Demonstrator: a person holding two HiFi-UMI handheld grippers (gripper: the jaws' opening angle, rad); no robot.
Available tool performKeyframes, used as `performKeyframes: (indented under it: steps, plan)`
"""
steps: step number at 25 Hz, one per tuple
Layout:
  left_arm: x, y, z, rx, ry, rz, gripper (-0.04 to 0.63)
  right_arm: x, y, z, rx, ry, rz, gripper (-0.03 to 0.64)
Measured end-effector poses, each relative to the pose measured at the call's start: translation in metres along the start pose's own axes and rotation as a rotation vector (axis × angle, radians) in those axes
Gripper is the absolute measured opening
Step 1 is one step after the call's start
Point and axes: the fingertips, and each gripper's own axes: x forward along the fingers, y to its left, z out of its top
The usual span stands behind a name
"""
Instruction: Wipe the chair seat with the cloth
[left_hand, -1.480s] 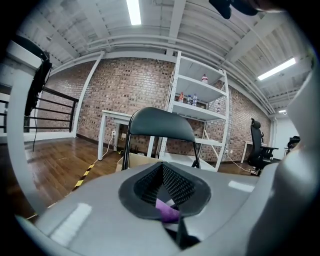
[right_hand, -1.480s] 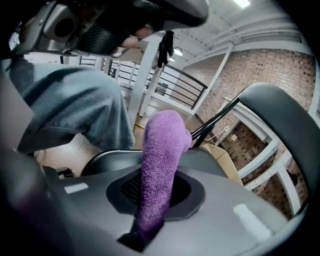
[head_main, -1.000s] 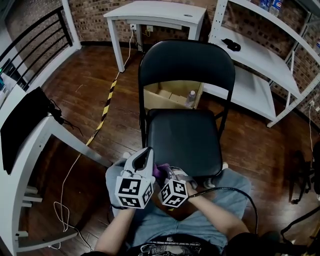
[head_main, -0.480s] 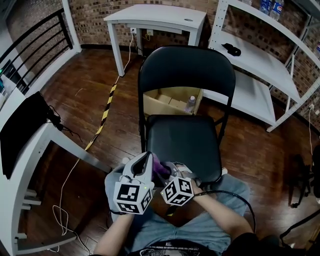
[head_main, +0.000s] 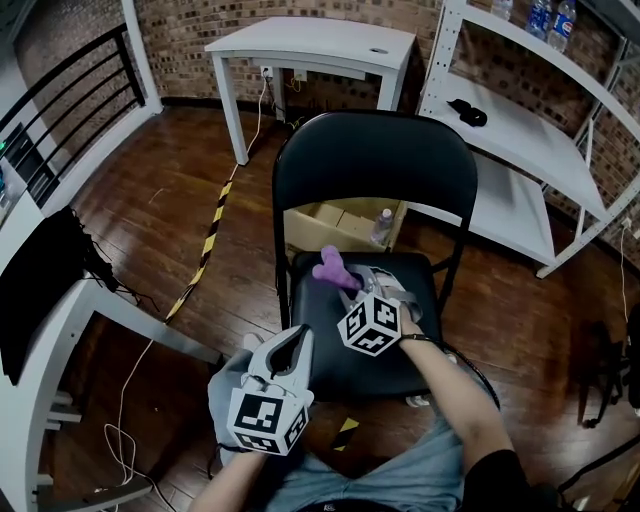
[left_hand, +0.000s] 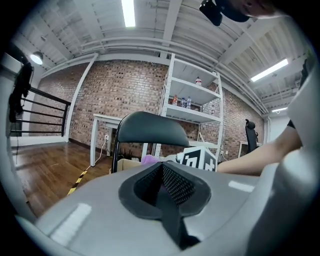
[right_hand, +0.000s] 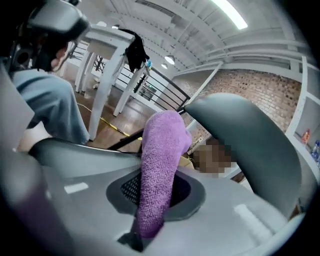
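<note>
**Cloth over the back of the seat, wiping barely begun**

My right gripper (head_main: 350, 283) sits in the middle of the head view, above the rear part of the chair seat (head_main: 405, 362), close under the backrest (head_main: 370, 165). Its jaws are pinching the purple cloth (head_main: 333, 266). In the right gripper view the cloth (right_hand: 159, 165) runs up from between the pads as a thick roll and sticks out past the tips. Most of it is bunched rather than spread flat. I cannot tell from any view whether the cloth is touching the seat or is just above it.

My left gripper (head_main: 288, 350) is low in the frame at the seat's front edge, jaws pressed together with nothing between them. I judge it idle.

As I read it, the cloth is in hand and brought to the seat, and that much is done. The wiping itself looks to be at its very start. The whole black surface, from the rear down to the front edge, is left to cover, and the seat shows no mark to tell me otherwise.
</note>
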Motion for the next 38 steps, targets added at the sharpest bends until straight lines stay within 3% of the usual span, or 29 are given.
performKeyframes:
  steps: [6,16,28,38]
  plan:
    - [0.03,0.01,-0.005,-0.026,0.018,0.006,0.005,0.062,-0.039,-0.033,-0.021,0.085,0.002,0.046]
    - [0.053,-0.001,-0.027,-0.023,0.078,-0.012,0.005,0.111,-0.032,-0.098,0.002,0.233,0.034,0.046]
    - [0.054,-0.018,-0.033,0.02,0.081,-0.014,0.005,0.065,0.016,-0.098,0.09,0.17,0.08,0.046]
    - [0.045,-0.036,-0.028,0.02,0.063,-0.004,0.005,-0.004,0.088,-0.079,0.062,0.083,0.141,0.046]
